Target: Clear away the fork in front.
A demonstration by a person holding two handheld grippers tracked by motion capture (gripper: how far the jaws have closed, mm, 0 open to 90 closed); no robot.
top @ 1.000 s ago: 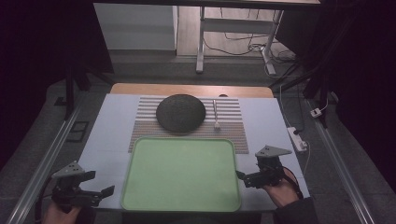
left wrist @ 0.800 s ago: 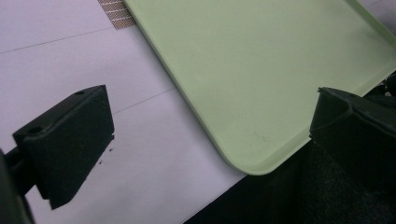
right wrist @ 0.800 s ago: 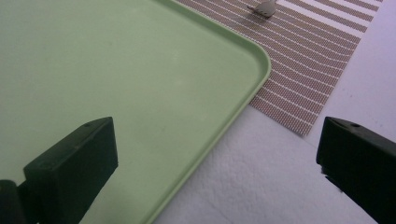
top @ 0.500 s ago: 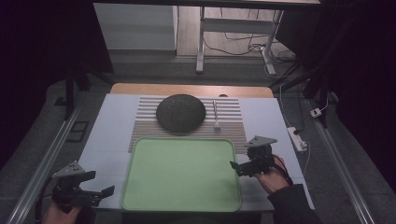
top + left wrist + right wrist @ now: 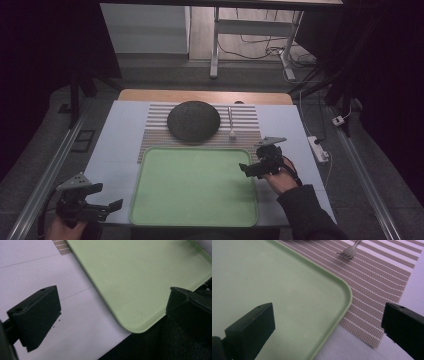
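Near the tray's [image 5: 195, 185] far right corner, right gripper [image 5: 252, 170] hovers above the rim — jaws spread wide, nothing between them. Tray lies flat on the white table [image 5: 120, 130], its far edge overlapping the striped mat [image 5: 250, 125]. Fork [image 5: 231, 122] and dark bowl [image 5: 193, 120] rest on the mat. Left gripper [image 5: 107, 207] sits at the tray's near left corner — jaws apart, empty.
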